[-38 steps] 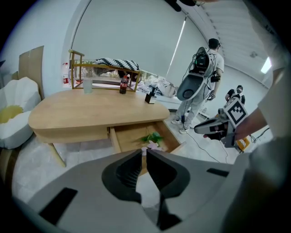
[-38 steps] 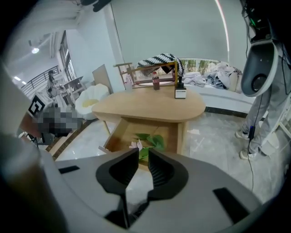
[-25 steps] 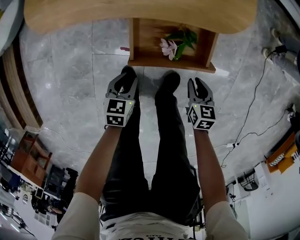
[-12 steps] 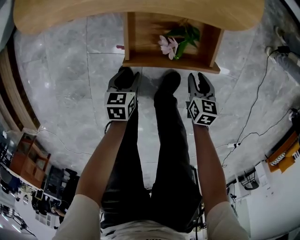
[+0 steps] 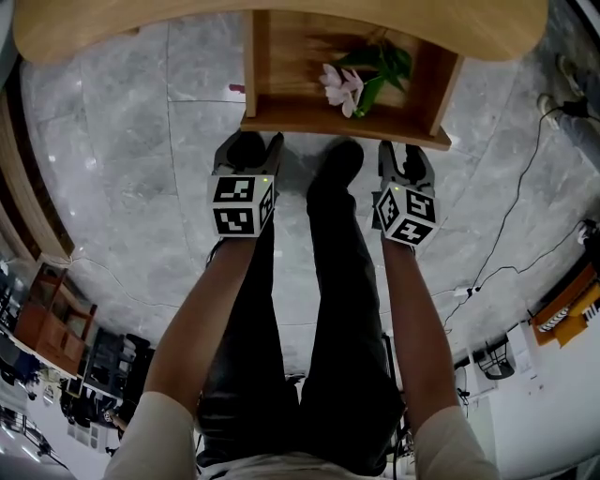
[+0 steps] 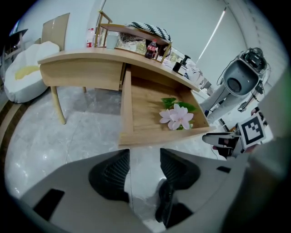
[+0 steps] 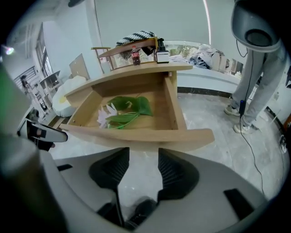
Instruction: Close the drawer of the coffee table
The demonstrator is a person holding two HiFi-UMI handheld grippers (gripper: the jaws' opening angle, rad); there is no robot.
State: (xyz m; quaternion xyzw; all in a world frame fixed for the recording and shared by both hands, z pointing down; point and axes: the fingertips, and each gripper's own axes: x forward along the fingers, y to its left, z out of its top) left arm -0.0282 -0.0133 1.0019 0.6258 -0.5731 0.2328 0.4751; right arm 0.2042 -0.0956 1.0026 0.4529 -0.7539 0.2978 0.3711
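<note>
The light wooden coffee table has its drawer pulled out toward me. A pink flower with green leaves lies in it. My left gripper hovers just short of the left part of the drawer front. My right gripper is just short of the right part of that front. Both pairs of jaws have just been opening and stand open, with only floor between them. In the left gripper view that gripper faces the flower. In the right gripper view the right gripper faces the leaves.
My legs and black shoes stand on the grey marble floor between the grippers. A black cable runs across the floor on the right. Bottles and a small rack sit on the tabletop. A tall grey machine stands to the right.
Both grippers have sunk and come closer to the drawer front, and their jaws have spread wider. The drawer has not moved.
</note>
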